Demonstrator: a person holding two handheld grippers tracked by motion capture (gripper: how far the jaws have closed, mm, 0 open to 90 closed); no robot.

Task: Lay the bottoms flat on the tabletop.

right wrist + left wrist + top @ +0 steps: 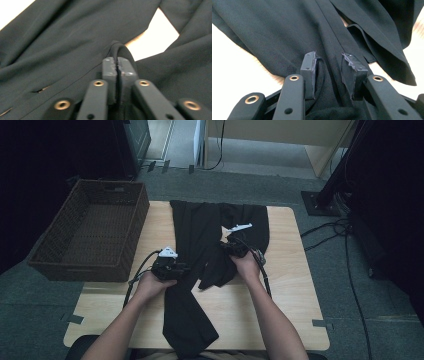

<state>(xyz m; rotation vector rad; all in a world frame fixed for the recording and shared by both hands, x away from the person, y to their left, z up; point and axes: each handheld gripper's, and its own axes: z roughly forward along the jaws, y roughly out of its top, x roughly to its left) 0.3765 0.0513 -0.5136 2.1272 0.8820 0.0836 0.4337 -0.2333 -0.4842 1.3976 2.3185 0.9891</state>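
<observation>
Black matte trousers point(62, 45), smooth-woven and creased, are pinched in a fold by the nearly closed right hand-held gripper point(117, 63). The left hand-held gripper point(328, 65), partly open, straddles a bunched leg. Trousers lie across the pale wooden surface point(290, 285), beside a woven brown basket point(60, 255).

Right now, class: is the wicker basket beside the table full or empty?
Empty. In the high view the brown wicker basket shows its bare woven floor, with nothing inside. The black trousers lie on the table, outside it.
</observation>
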